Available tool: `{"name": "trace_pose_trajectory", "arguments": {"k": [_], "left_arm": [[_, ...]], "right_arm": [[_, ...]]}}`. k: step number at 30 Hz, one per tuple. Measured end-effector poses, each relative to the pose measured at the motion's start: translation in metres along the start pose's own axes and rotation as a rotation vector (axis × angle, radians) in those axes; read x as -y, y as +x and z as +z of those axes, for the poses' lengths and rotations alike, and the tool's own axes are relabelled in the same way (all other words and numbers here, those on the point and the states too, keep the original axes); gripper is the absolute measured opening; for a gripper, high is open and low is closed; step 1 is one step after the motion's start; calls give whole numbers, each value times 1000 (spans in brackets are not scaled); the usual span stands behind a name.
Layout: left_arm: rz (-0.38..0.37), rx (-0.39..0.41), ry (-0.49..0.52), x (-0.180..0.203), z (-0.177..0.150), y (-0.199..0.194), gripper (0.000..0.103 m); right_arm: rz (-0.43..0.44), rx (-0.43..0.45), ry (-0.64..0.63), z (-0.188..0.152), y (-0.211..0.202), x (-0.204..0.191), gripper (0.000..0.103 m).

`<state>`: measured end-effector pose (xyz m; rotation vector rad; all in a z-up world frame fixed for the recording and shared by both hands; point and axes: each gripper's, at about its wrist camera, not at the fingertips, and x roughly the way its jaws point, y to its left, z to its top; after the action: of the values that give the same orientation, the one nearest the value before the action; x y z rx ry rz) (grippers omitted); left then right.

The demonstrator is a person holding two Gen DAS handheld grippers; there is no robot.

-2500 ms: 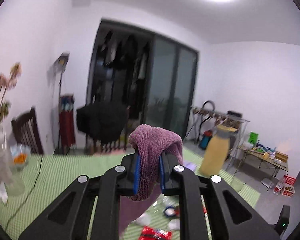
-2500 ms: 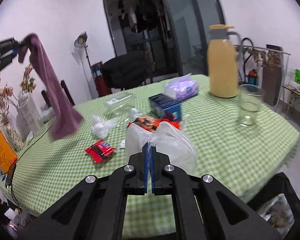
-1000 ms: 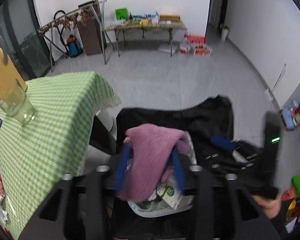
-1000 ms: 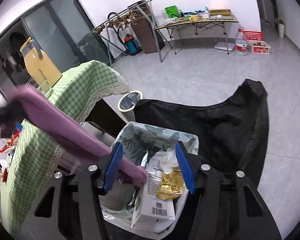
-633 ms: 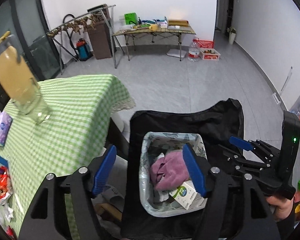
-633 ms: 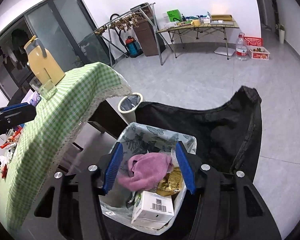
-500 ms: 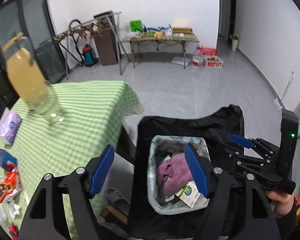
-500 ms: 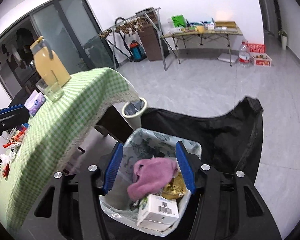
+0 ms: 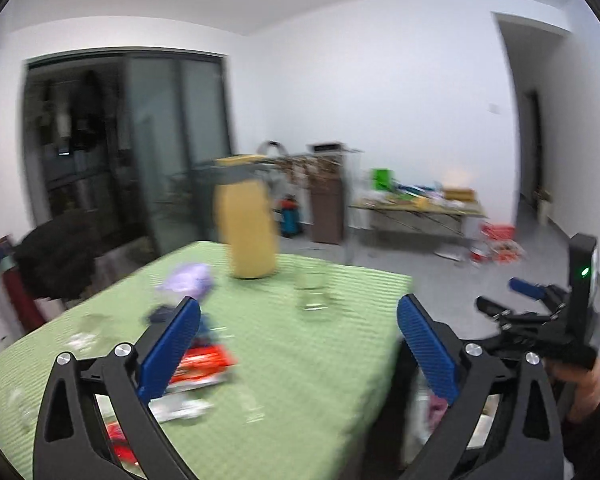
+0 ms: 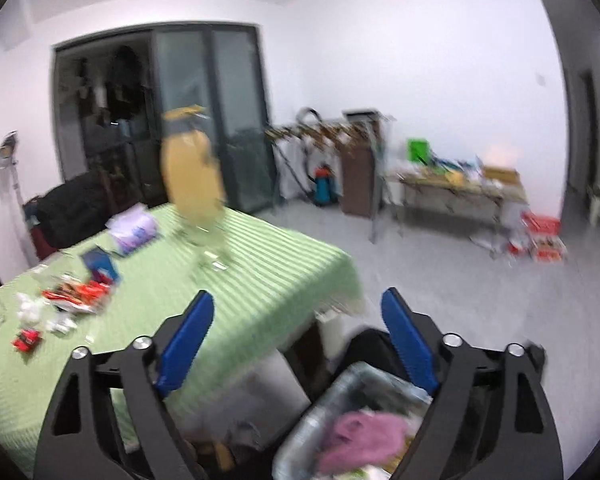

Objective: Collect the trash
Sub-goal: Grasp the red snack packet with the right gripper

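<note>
Once the pink cloth (image 10: 360, 436) lay in the bin (image 10: 320, 412), both empty tools, left tool (image 9: 298, 344) and right tool (image 10: 298, 340), turned open-jawed back toward the table (image 10: 260, 280), where wrappers (image 10: 76, 294) remained to collect.

Both wrist views looked level across the green checked cloth-covered bench (image 9: 300, 360) (image 10: 240, 280), sharing the yellow plastic jug (image 9: 246, 232) (image 10: 192, 184); the right sat farther back

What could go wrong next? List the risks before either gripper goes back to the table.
1. The glass stands between the bin side and the wrappers; a reaching gripper might knock it over.
2. The tall yellow jug just behind it could tip too.
3. Both views are blurred by motion, and the scraps are small, so a grasp might miss.
</note>
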<state>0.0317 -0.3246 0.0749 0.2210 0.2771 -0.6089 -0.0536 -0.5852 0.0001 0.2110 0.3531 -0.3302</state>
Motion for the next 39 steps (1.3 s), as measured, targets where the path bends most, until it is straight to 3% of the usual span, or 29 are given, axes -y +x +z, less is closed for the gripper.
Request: {"name": "trace_pose_trajectory", "arguments": {"k": [5, 9, 12, 16, 22, 27, 29, 33, 39], "left_arm": [[182, -21, -155, -98, -31, -35, 96], [327, -49, -250, -168, -60, -57, 96], [430, -109, -312, -219, -87, -66, 96], [512, -210, -420, -275, -119, -68, 96], [585, -306, -597, -349, -163, -75, 96], [588, -342, -643, -387, -171, -62, 96], [597, -350, -621, -395, -169, -54, 96], [605, -391, -589, -414, -167, -37, 96], [603, -417, -618, -430, -174, -18, 96]], "right_arm": [[153, -41, -96, 12, 23, -85, 88], [299, -134, -191, 0, 49, -167, 88], [428, -253, -307, -24, 77, -244, 88], [536, -377, -451, -56, 102, -322, 88], [612, -453, -581, -83, 126, -405, 88], [636, -530, -627, -93, 141, -434, 88], [660, -570, -610, -95, 147, -439, 78], [658, -613, -603, -98, 159, -445, 74], [656, -627, -590, -100, 165, -444, 72]]}}
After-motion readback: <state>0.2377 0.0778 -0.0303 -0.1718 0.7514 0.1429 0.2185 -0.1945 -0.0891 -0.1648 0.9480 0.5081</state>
